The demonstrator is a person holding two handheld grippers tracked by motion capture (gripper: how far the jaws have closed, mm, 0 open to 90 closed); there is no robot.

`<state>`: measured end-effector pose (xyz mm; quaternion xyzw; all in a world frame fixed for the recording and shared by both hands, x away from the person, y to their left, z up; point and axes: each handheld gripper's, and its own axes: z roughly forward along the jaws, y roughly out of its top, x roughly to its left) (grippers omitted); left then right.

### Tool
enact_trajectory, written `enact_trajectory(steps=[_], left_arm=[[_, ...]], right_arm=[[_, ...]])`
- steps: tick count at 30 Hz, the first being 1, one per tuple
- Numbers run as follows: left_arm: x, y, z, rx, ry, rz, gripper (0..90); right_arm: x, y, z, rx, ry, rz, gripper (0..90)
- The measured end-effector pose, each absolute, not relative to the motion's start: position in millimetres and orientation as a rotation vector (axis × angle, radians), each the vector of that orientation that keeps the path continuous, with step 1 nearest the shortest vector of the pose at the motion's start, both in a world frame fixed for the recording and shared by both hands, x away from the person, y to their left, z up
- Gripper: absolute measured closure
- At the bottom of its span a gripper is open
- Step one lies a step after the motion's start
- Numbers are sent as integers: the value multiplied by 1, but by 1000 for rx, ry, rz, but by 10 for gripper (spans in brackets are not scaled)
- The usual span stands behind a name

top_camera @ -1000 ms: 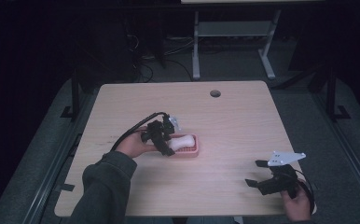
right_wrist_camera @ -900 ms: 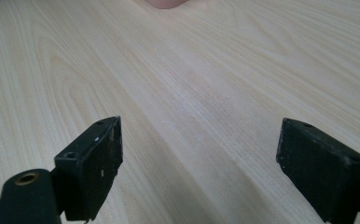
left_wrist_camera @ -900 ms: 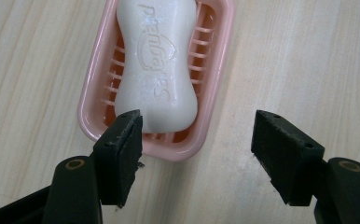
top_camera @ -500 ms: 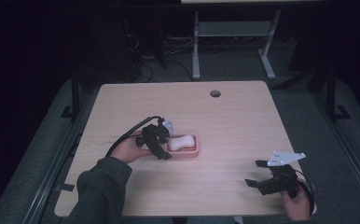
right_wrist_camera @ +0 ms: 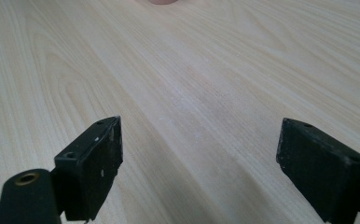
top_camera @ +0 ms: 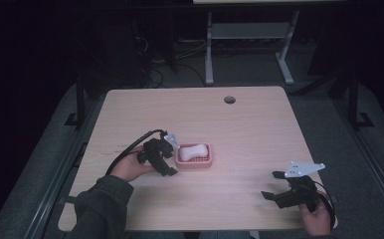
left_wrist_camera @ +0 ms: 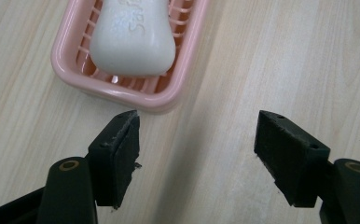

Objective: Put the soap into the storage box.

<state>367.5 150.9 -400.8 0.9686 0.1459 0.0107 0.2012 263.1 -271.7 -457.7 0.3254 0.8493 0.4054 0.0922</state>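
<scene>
On the near left part of the wooden table (top_camera: 259, 124), a pink soap dish (top_camera: 195, 160) lay flat with a white bar of soap (top_camera: 194, 151) resting inside it. The left gripper (top_camera: 164, 158) sat just to the left of the dish, held in the person's left hand (top_camera: 129, 167), with its black cable curving away toward the left edge of the table. In the left gripper view the left gripper (left_wrist_camera: 197, 154) had its jaws spread wide apart with nothing between them but bare wood; the tip of the left-hand jaw in that view was just short of the rim of the soap dish (left_wrist_camera: 122, 88), and I could not tell whether it touched. The bar of soap (left_wrist_camera: 134, 39) lay lengthwise on the slatted floor of the dish, faint embossed lettering showing on its top face. At the near right corner of the table, well apart from the dish, the right gripper (top_camera: 284, 191) was held low over the wood in the person's right hand (top_camera: 315, 219), its grey three-cornered plate uppermost. In the right gripper view the right gripper (right_wrist_camera: 201, 163) also had its jaws wide apart and empty, pointed across the bare tabletop.
</scene>
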Motion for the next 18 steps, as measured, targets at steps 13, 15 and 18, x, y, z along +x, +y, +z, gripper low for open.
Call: enact_trajectory(steps=[13,15,18], left_arm=[[351,165,-406,2685,417,39,293],[349,167,-407,2681,424,35,293],[346,171,-408,2671,429,39,291]], right_arm=[[263,-271,-458,969,2527,1194,142],[263,-271,-458,971,2526,1193,142],[263,-271,-458,967,2527,1192,141]])
